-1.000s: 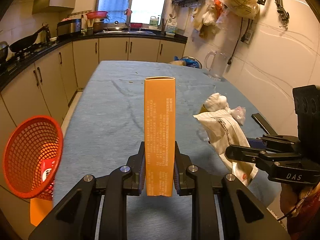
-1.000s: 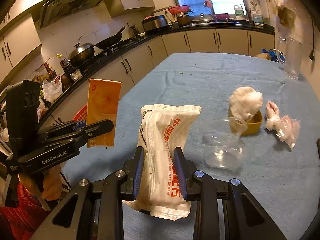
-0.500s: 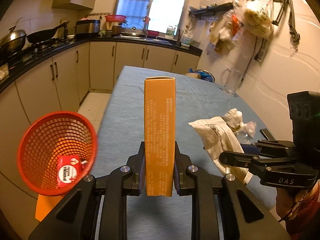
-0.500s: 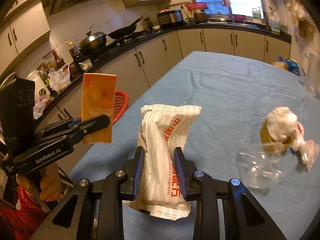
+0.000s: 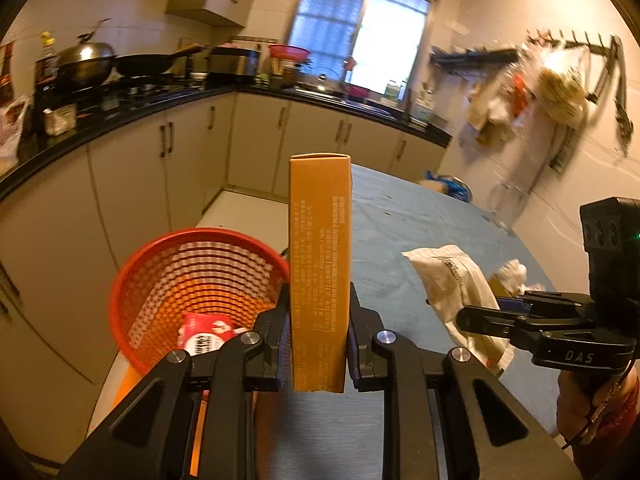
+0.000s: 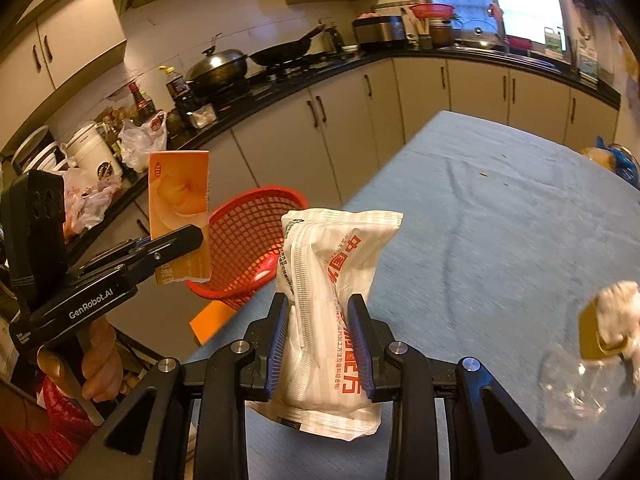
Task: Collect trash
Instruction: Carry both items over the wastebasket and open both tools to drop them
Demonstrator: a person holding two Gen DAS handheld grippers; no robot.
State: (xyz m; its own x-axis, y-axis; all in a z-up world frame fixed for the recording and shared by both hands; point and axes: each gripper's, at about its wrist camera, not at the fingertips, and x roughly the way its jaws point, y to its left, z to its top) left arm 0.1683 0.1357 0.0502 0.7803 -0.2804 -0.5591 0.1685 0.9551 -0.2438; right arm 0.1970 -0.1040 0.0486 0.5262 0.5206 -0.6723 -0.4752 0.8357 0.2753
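Red basket (image 5: 200, 280) off table (image 5: 420, 232) edge, just left of both loaded grippers.
White packet (image 6: 328, 320) pinched upright in right gripper (image 6: 320, 336); orange box (image 5: 320, 272) clamped upright in left gripper (image 5: 319, 340), both angled down.

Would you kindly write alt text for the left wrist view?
The left tool grips an upright orange box beside a red mesh basket off the blue table's edge. At right, the right tool holds a white packet.

Swinging both claws off the worktop (image 5: 420, 216) toward the red basket (image 5: 160, 256), now filling nine o'clock beside the orange box (image 5: 320, 264); white packet (image 6: 332, 312) trailing close behind.
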